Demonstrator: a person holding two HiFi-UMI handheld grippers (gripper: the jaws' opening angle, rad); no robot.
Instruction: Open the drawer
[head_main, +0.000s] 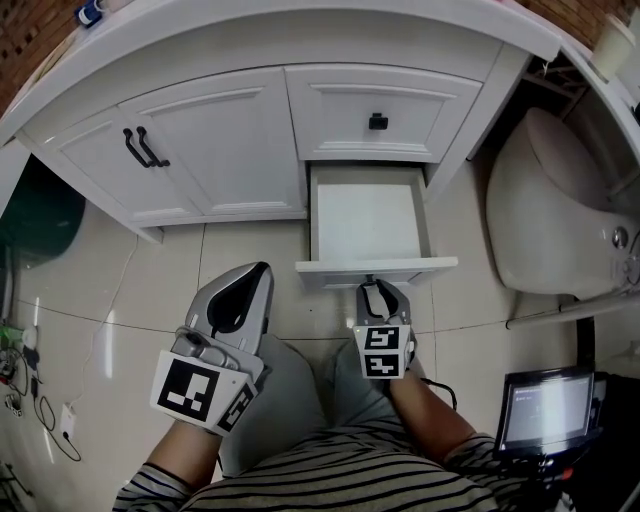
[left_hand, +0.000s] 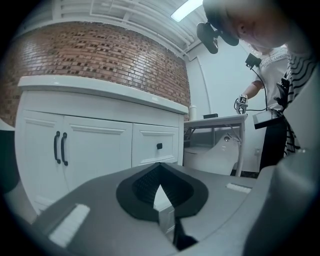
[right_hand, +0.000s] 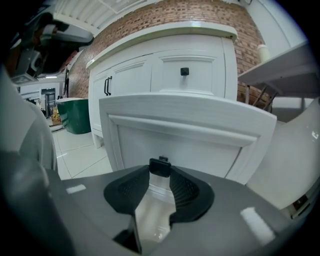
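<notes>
The white vanity's lower drawer (head_main: 365, 220) stands pulled out over the tiled floor, and its inside is bare. My right gripper (head_main: 372, 287) is at the middle of the drawer's front panel (right_hand: 185, 135). Its jaws are shut on the small black drawer knob (right_hand: 160, 167), which sits between the tips of my right gripper (right_hand: 160, 170). My left gripper (head_main: 262, 268) hovers over the floor to the left of the drawer, shut and holding nothing. In the left gripper view my left gripper (left_hand: 159, 172) points at the cabinet from some distance away.
Above the open drawer is a closed drawer with a black knob (head_main: 378, 122). Double doors with black handles (head_main: 145, 148) lie left of it. A toilet (head_main: 545, 210) stands at the right, a green bin (head_main: 40, 220) at the left. A small screen (head_main: 548, 408) and floor cables (head_main: 30, 390) lie near my knees.
</notes>
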